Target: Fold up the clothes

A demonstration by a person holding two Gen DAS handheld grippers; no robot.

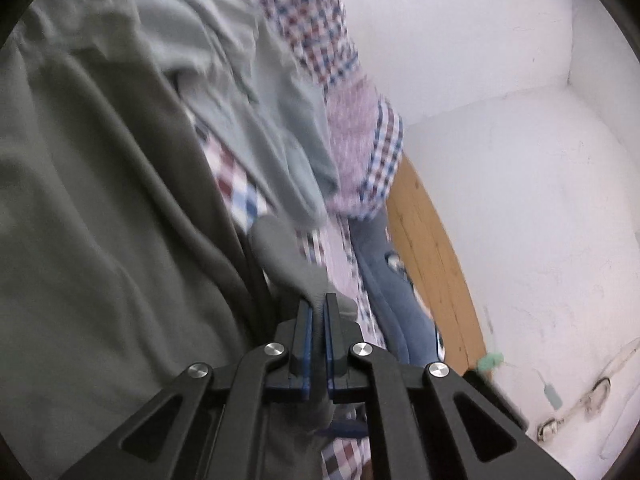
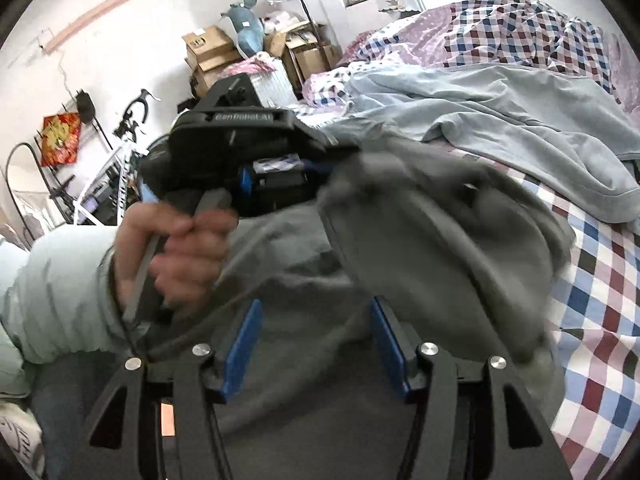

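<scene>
While our left gripper clamps its fingers on a fold of the dark grey-green fleece garment lying on the checked bedsheet, our right gripper, fingers apart over the cloth, should pinch toward 12 o'clock, keeping the edge taut.

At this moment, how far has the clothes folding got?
Early stage. Nothing looks folded: the light grey garment lies rumpled on the checked bedding. In hand: the left gripper is shut on a bunched part of the dark grey garment, while the right gripper stands open above the same cloth, gripping nothing. Left: folding both garments.
</scene>
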